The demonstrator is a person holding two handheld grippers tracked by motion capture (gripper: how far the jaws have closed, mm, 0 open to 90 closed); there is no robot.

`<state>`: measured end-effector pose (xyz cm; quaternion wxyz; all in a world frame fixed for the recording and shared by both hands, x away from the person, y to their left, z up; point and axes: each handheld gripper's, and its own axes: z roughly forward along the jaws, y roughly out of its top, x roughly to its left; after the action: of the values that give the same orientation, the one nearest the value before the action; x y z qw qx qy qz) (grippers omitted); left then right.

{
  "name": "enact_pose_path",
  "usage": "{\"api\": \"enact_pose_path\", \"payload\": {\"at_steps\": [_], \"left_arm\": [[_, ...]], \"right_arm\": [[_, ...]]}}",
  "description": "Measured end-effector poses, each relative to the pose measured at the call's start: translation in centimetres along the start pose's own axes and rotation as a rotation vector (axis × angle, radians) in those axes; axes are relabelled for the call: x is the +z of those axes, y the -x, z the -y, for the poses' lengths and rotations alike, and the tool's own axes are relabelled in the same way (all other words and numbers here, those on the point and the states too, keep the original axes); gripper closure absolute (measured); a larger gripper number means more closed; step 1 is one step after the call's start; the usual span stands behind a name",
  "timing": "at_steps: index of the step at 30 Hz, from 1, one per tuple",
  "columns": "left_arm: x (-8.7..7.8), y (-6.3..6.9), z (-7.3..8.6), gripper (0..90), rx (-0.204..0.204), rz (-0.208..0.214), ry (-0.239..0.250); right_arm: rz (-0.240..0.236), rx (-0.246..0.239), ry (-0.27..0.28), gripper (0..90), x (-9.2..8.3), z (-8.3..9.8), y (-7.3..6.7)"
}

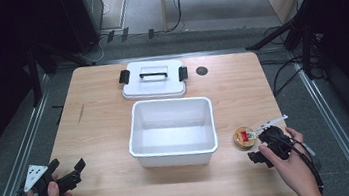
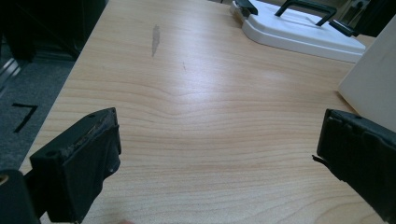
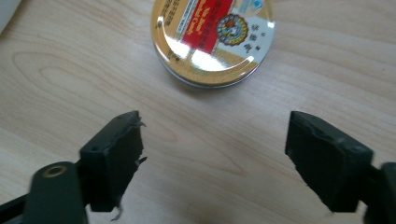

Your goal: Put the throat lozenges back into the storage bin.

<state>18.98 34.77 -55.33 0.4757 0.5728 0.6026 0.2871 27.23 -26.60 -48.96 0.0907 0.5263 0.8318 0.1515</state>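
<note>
The wooden table [image 1: 101, 132] takes up most of the high view, with loads of bare room on its left half and along the bottom edge, so swinging things around there looks easy. Its right edge sits close behind the tin though, so I'd watch that side.

Dead centre is the white plastic bin [image 1: 172, 131], open and empty, with tall walls you'd have to lift over. Just above it in the frame is its white lid [image 1: 152, 80] with a black handle and clips, lying flat and apart from the bin.

The likely target is the little round tin [image 3: 212, 39], gold rim with a red label, at the lower right of the high view, just right of the bin. My guess is it's light, rigid and a bit slick on that shiny lid, so pinch it across the sides.

The right gripper [image 3: 212, 158] sits just short of the tin, jaws spread wide with nothing in them. The left gripper [image 2: 217, 158] at lower left is also spread wide over bare wood.
</note>
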Motion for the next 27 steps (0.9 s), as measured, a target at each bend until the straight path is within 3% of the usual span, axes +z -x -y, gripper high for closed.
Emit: {"api": "enact_pose_path", "payload": {"at_steps": [1, 2, 4, 5, 7, 9, 14, 18, 27], "left_arm": [[0.0, 0.0, 0.0, 0.1, 0.0, -0.001, -0.001], [0.0, 0.0, 0.0, 0.1, 0.004, -0.001, -0.003], [0.1, 0.0, 0.0, 0.1, 0.005, -0.003, -0.006], [0.1, 0.0, 0.0, 0.1, 0.007, -0.004, -0.008], [0.1, 0.1, 0.0, 0.1, 0.008, -0.006, -0.01], [0.1, 0.1, 0.0, 0.1, 0.01, -0.004, -0.011], [0.1, 0.1, 0.0, 0.1, 0.008, -0.004, -0.011], [0.1, 0.1, 0.0, 0.1, 0.007, 0.0, -0.011], [0.2, 0.2, 0.0, 0.1, 0.011, 0.0, -0.015]], "right_arm": [[-0.013, 0.01, -0.054, 14.3, 0.0, -0.7, 0.0], [-0.013, 0.01, -0.054, 14.3, 0.0, -0.7, 0.0], [-0.029, 0.049, -0.16, 13.2, 0.3, -1.6, -0.1], [-0.029, 0.049, -0.16, 13.2, 0.3, -1.6, -0.1], [-0.002, 0.077, -0.221, 11.4, 0.4, -2.4, -0.2], [-0.011, 0.101, -0.286, 0.0, 0.6, -3.4, -0.4], [-0.041, 0.1, -0.309, 0.0, 0.8, -4.8, -0.9], [-0.015, 0.148, -0.324, 0.0, 2.0, -6.3, -0.9], [0.048, 0.199, -0.333, 2.9, 4.2, -7.8, -0.6]]}}
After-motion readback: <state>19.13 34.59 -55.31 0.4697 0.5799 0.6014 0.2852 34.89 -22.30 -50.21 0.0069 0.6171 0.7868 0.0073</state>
